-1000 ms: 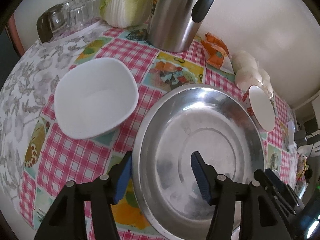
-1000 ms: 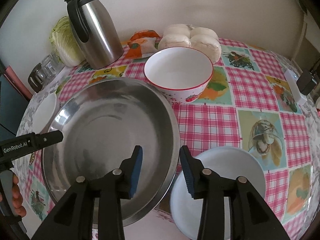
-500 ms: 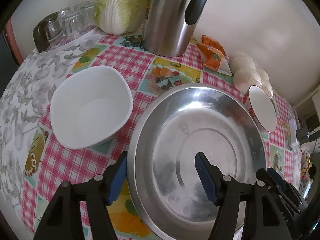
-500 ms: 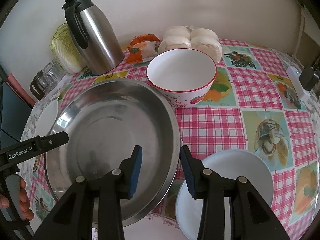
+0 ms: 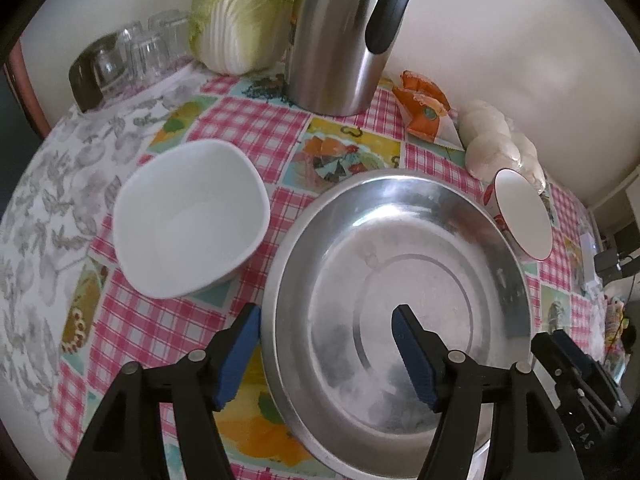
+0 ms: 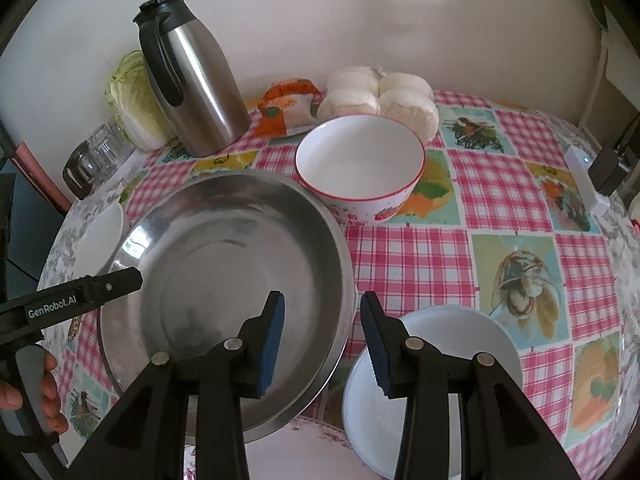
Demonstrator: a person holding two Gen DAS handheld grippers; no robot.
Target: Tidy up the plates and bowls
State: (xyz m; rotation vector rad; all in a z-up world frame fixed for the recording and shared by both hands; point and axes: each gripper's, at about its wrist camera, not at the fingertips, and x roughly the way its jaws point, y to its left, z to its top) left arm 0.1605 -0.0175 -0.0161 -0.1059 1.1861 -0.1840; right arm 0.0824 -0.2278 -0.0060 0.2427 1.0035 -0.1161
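Now wider, left hand-held gripper (image 5: pixel 326 328) straddling steel basin (image 5: pixel 400 300) rim — right hand-held gripper (image 6: pixel 322 316) opening likewise.

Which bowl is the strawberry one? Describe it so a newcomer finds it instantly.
Start at the big steel basin in the middle of the checked tablecloth. Just behind its far right rim, in front of the bagged white buns, sits the bowl. Unlike the plain white squarish bowl left of the basin and the flat white plate, it is round and deep, with a red rim and strawberry prints outside.
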